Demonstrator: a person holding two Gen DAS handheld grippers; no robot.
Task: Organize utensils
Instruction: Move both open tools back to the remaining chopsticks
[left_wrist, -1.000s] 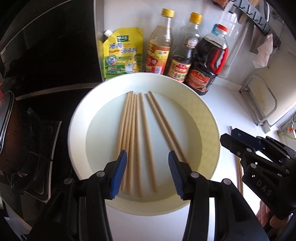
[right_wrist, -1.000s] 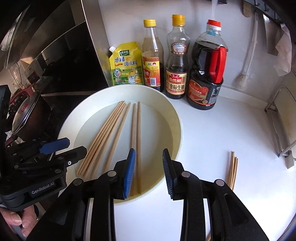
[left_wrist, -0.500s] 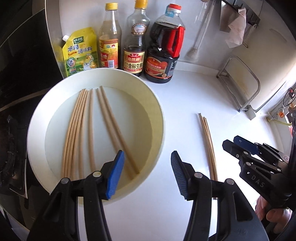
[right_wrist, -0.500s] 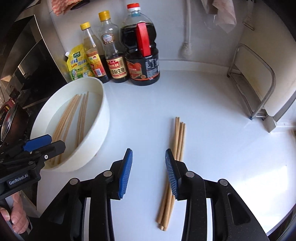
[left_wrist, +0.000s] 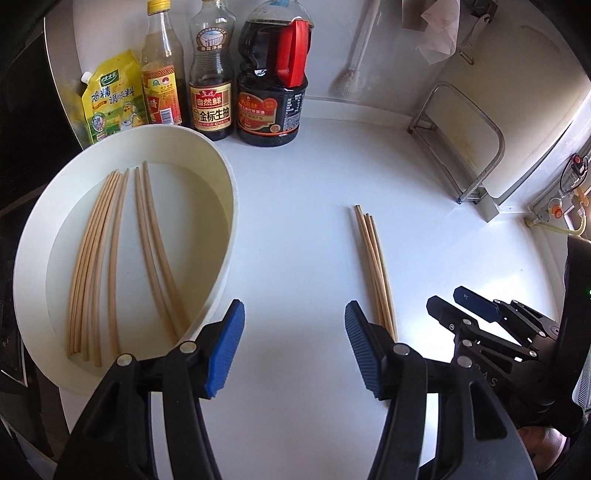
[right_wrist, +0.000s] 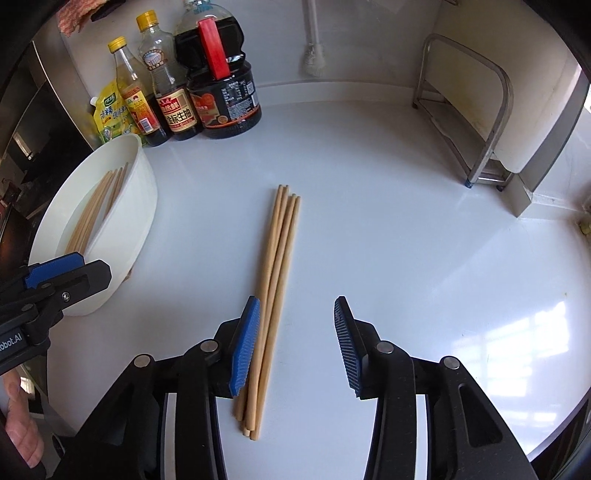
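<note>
Pale wooden chopsticks (right_wrist: 275, 295), bundled lengthwise on white counter (right_wrist: 388, 240)

Both grippers point steeply down. The left gripper (left_wrist: 293, 347) has its blue-padded fingers (left_wrist: 225, 349) spread fairly wide and opening, nothing between them. The right gripper (right_wrist: 295, 343) is opening too, its fingers (right_wrist: 244, 345) a bit closer together and not pressing on anything. In the right wrist view a bare hand (right_wrist: 20, 424) shows at the lower left under the left gripper's body.
</note>
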